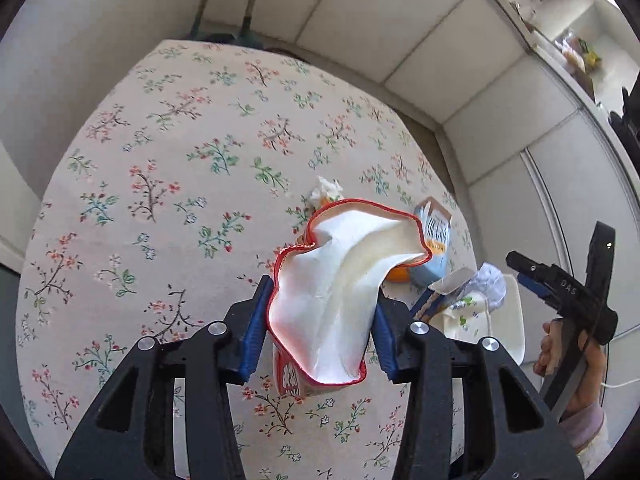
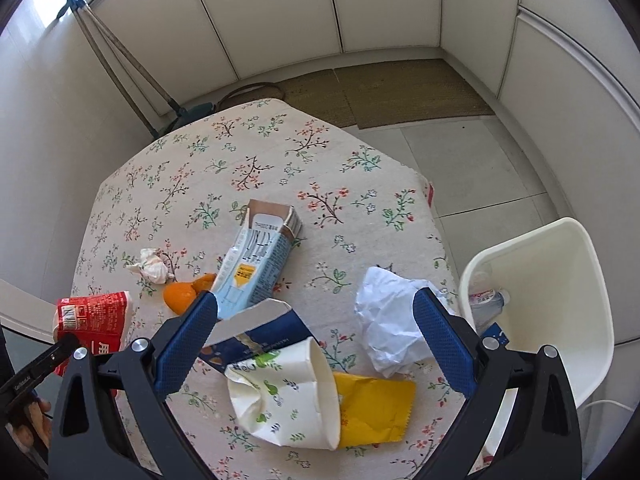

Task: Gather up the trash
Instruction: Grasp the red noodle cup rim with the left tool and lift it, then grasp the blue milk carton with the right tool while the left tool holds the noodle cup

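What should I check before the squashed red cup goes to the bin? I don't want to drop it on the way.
1. Grip: left gripper pads press both sides of the red cup. Ok.
2. Cup clear of the table: lifted above the cloth. Ok.
3. Bin open with room: only a plastic bottle at the bottom. Ok.
4. Right gripper free: jaws open, nothing between them. Ok.
5. Path to the bin: right gripper sits between cup and bin. Not ok.
6. Cup empty: no liquid visible inside. Ok.
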### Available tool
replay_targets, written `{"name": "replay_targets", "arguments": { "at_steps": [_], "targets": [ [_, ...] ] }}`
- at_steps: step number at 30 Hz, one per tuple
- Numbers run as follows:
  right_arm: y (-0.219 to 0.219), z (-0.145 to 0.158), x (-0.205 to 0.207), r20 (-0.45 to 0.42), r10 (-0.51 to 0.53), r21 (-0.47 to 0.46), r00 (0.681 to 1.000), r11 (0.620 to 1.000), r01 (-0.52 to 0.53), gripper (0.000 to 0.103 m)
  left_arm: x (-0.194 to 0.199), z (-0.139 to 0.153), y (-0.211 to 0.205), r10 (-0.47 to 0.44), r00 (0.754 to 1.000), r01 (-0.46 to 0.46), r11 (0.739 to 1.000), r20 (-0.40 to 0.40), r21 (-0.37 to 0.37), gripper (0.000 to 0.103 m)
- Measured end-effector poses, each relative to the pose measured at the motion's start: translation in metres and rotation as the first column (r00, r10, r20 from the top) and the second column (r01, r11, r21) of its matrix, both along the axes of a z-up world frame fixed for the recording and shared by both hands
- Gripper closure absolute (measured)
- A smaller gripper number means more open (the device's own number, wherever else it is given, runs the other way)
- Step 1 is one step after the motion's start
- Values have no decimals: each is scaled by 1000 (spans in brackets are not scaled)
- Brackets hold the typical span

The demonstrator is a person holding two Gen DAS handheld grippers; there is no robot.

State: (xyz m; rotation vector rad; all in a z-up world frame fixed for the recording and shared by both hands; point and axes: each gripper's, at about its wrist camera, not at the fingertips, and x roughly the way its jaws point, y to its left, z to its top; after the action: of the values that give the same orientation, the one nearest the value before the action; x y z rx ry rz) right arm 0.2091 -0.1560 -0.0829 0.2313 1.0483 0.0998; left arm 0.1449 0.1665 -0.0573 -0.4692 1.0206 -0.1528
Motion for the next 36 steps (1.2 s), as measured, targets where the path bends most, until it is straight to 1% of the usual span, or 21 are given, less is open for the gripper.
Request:
{"name": "replay_targets", "arguments": {
  "at_steps": [3,6,8,10,13,16,19,21,23,25,30,36],
  "targets": [
    [14,-6,18,-34,2,13,999,1000,-2,8,-9,16,15,68,996,-67,998,58,-16,60],
    [30,-20,35,-97,-2,48,995,999,7,8,-14,27,26,106,989,-106,994,104,-13,60],
    [45,-30,45,-148,15,66,989,998,-5,8,-15,31,32,125,984,-123,992,124,-19,60],
    [58,-38,54,-175,23,56,984,998,-13,8,-17,32,41,132,983,-129,991,127,-26,60],
    [68,-49,65,-188,-10,20,982,1000,14,8,-13,29,46,137,983,-135,990,121,-25,60],
    [72,-60,76,-209,-29,15,978,999,33,8,-9,31,46,130,984,-129,991,121,-17,60],
    [74,-71,80,-231,-31,-11,972,1000,29,8,-3,32,42,123,984,-122,992,131,-11,60],
    [74,-76,81,-241,-30,-16,970,1000,27,13,-1,32,38,121,984,-122,993,133,-2,60],
    [77,-78,83,-240,-20,-16,971,1000,16,36,1,30,36,121,984,-123,992,128,5,60],
    [79,-78,83,-237,-11,-13,971,1000,8,43,1,29,35,124,985,-126,992,121,10,60],
    [83,-73,81,-197,-11,-6,980,1000,10,44,-1,27,39,153,982,-155,988,108,13,60],
    [87,-40,69,-91,13,29,996,1000,-10,44,-3,31,41,186,975,-187,982,118,2,60]
  ]
}}
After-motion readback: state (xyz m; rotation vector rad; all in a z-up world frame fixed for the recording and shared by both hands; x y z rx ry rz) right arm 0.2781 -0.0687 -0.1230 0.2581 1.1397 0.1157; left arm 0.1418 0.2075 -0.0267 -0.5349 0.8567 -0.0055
